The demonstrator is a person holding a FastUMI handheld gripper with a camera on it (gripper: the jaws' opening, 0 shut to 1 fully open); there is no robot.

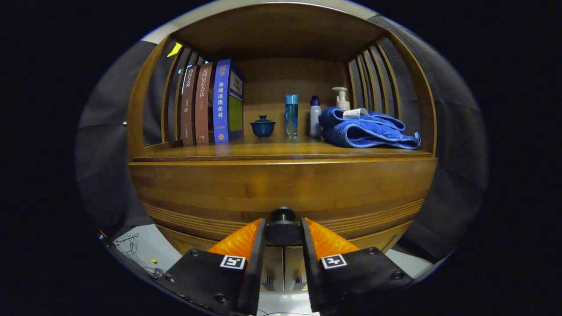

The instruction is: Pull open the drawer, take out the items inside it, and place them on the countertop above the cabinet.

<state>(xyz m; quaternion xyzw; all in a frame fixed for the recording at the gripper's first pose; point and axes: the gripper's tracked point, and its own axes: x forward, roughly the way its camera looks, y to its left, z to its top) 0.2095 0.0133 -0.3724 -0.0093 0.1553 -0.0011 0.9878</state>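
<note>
Gripping the drawer's round black knob (pixel 282 224) low in the middle of the frame, my tongs (pixel 283 232) have both orange ribbed fingers (pixel 239 239) pressed against its sides. The drawer front (pixel 281 188) is a wide panel of warm, smooth varnished wood with fine grooves along its lower edge, spanning the centre of the frame, and it looks fully closed, so what lies inside is hidden.

I judge the knob hard and a little slick, small enough that the ribbed pads must stay square on it; a straight pull back should suit it better than any twist. The drawer itself looks solid and could be stiff or heavy on its runners.

Above it, the wooden surface (pixel 272 151) where the items must go already carries things: upright books (pixel 210 103) at upper left, a small dark lidded cup (pixel 262 126), two slim bottles (pixel 291 115) in the middle, and a soft, folded blue towel (pixel 366 129) at right with a pump bottle (pixel 341 97) behind it.
</note>
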